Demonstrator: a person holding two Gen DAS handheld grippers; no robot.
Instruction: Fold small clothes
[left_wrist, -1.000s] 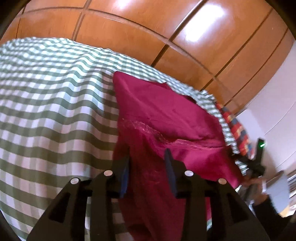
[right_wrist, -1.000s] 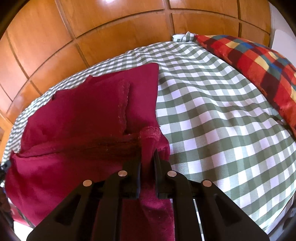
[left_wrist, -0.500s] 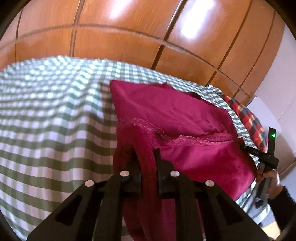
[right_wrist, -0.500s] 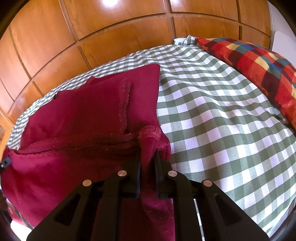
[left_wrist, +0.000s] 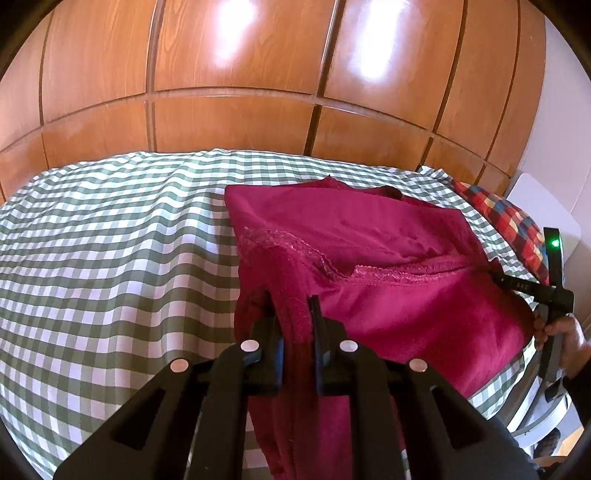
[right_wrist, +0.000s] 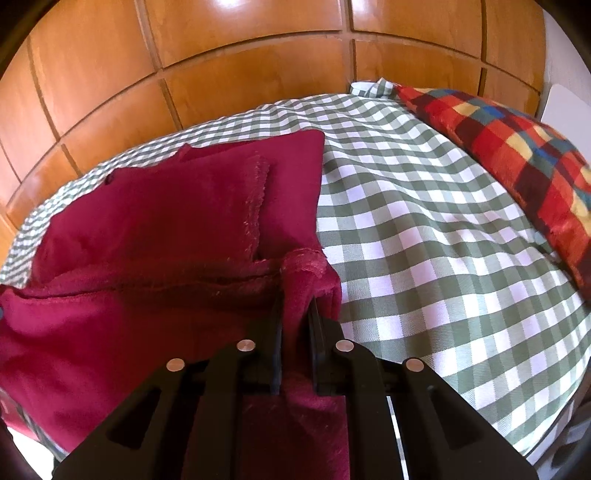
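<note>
Glossy wooden panels (left_wrist: 236, 74) backing a bed spread with a green-and-white checked sheet (left_wrist: 103, 258), a red plaid pillow (right_wrist: 517, 147) lying along its right side.

Lying across the middle of that sheet: a crimson garment (left_wrist: 369, 258), partly folded, its near hem lifted off the bed at two corners. Hanging out of frame below both cameras, so lower edge not visible. Lace trim along one fold showing in the left wrist view; whether a dress, top or blanket, not possible to say.

Left gripper (left_wrist: 297, 332) pinching the near-left corner of the cloth, fabric bunched between fingers drawn close together. Right gripper (right_wrist: 295, 332) clamping the near-right corner likewise, a ridge of cloth standing up between its fingers. In the left view, right gripper's far end (left_wrist: 517, 286) reaching into the garment's edge, fingertips buried in fabric, part of the holding hand (left_wrist: 570, 332) cut off at the frame's rim.

Compared with a second ago: left fingers, then spread apart around the cloth, now closed onto it; left camera now sitting higher, showing more panelling. Right grip unchanged, view barely shifted.
</note>
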